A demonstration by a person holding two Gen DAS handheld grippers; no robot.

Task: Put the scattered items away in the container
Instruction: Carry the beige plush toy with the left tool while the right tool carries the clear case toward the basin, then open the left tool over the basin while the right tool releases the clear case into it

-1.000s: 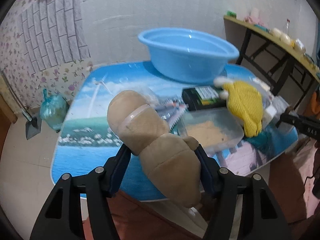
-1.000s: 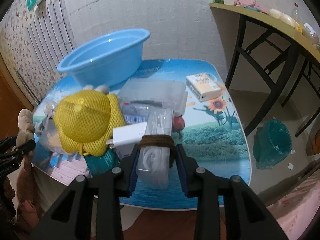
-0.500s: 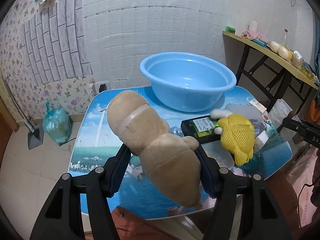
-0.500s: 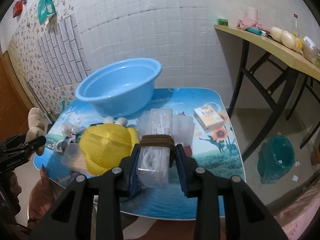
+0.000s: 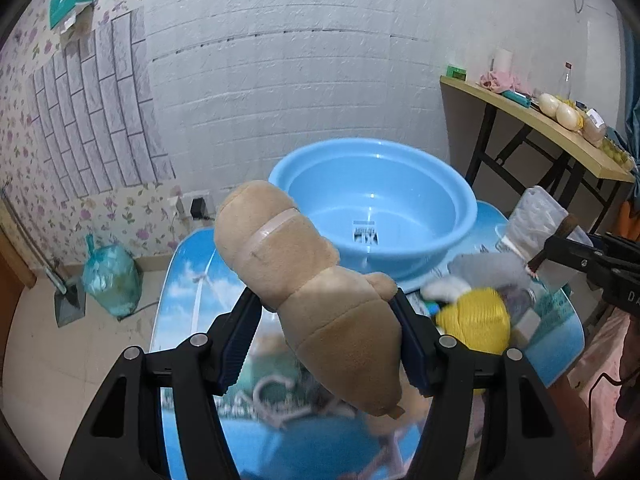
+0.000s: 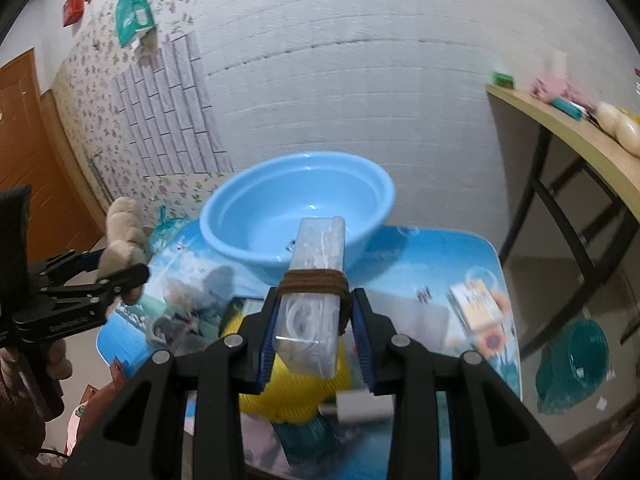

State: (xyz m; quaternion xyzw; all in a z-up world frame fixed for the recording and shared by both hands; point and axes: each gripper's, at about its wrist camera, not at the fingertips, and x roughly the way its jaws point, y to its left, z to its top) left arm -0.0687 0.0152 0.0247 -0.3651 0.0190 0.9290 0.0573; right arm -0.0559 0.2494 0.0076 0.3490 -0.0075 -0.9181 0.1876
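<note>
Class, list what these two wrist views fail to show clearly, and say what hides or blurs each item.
- Left wrist view: table items under the tan plush toy, hidden and blurred.
- Left wrist view: label inside the blue plastic basin, too small.
- Right wrist view: small printed carton, motion-blurred.
- Right wrist view: yellow mesh item, behind the clear plastic box.

A: Your left gripper squeezes a tan plush toy, soft matt cloth. And the basin?

B: Glossy smooth blue plastic. Your clear case is shiny plastic too; the tabletop carries a glossy print.
</note>
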